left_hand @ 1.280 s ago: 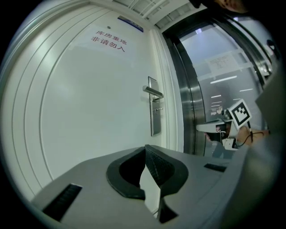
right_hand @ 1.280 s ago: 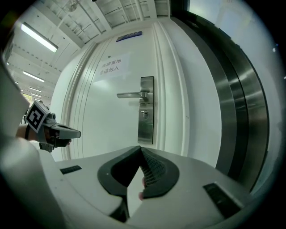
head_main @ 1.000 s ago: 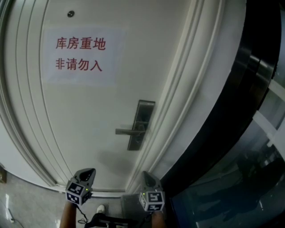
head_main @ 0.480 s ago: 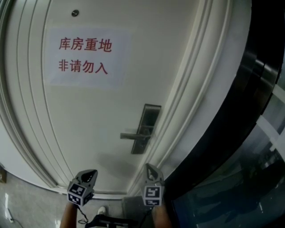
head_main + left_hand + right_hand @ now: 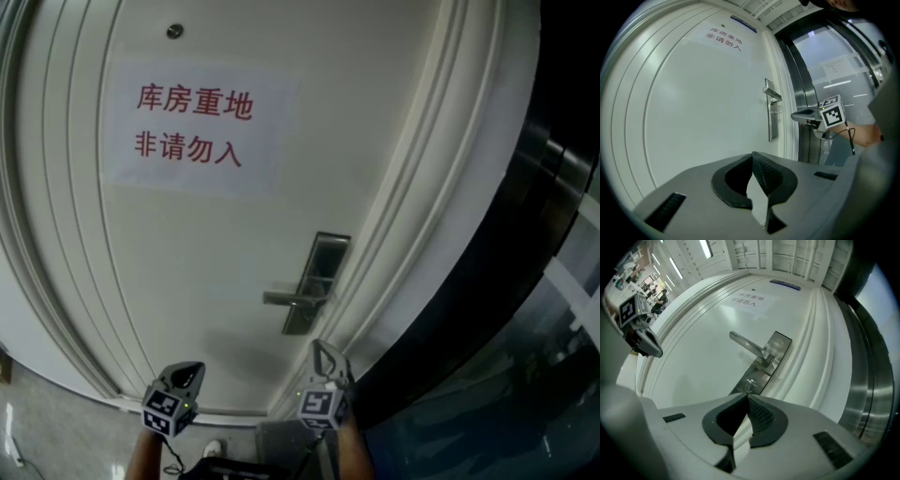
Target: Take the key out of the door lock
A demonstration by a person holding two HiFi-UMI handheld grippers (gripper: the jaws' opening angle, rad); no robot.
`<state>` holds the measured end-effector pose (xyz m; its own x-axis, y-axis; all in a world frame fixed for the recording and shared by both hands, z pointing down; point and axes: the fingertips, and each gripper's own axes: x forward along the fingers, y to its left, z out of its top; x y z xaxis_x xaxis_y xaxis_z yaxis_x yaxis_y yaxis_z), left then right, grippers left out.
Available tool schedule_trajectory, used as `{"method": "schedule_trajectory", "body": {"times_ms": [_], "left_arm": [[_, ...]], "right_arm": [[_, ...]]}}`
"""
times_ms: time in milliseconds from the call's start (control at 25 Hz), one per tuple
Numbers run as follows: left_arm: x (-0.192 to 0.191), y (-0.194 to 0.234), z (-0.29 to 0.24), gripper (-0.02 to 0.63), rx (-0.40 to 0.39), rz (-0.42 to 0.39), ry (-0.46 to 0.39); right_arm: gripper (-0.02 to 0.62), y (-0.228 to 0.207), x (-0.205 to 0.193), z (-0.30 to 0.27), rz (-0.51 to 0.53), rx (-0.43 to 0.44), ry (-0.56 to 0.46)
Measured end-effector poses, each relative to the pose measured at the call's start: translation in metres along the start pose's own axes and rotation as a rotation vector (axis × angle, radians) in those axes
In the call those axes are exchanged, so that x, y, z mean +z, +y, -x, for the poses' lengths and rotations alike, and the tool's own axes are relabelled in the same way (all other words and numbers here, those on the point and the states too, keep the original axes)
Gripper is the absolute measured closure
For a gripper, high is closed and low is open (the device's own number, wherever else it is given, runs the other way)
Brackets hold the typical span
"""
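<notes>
Since right gripper point(image 5: 746, 397) fingers sit shut, empty, key point(image 5: 750, 384) ahead at 12 o'clock, unopened approach risks bumping key; left gripper point(image 5: 752, 155) fingers likewise shut, empty.

— What do you have around you apart from the job itself?

— Take the white paper notice with red Chinese characters point(image 5: 199, 129) as your landmark. Just above its left part you have a small dark round fitting point(image 5: 174, 32). Higher still sits a narrow blue plate point(image 5: 784, 284).

— And to the right of the notice?

— Well to its right you meet white ribbed moulding point(image 5: 422, 187), then a tall brushed-steel post point(image 5: 802, 79), then a dark glass panel point(image 5: 497, 412). Far below the notice lies pale grey floor point(image 5: 56, 422).
</notes>
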<state>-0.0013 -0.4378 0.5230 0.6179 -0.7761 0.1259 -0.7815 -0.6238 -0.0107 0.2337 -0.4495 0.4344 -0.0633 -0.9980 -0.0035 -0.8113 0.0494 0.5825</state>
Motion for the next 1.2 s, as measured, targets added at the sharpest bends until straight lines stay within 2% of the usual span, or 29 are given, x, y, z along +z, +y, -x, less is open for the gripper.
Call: {"method": "schedule_trajectory", "body": {"times_ms": [160,360,840,1080,1200], "left_arm": [[-0.001,0.006,0.0,0.598,0.004,0.008,-0.001],[0.0,0.009,-0.001,0.597,-0.003,0.008,-0.013],[-0.003,0.019,-0.001,0.597,0.004,0.023,-0.007],[-0.002,0.022,-0.002,0.597,0.012,0.022,-0.006],[-0.003,0.023,-0.003,0.598,0.013,0.021,-0.007]], "right_arm": [[0.586,0.001,0.002,-0.008,0.13,-0.016,0.007],[0.583,0.0,0.009,-0.016,0.34,-0.055,0.039],[0.583,-0.001,0.017,-0.026,0.668,-0.119,0.05],[0.581,0.001,0.022,-0.029,0.765,-0.108,0.046],[0.546,0.004,0.019,-0.031,0.776,-0.093,0.055]]}}
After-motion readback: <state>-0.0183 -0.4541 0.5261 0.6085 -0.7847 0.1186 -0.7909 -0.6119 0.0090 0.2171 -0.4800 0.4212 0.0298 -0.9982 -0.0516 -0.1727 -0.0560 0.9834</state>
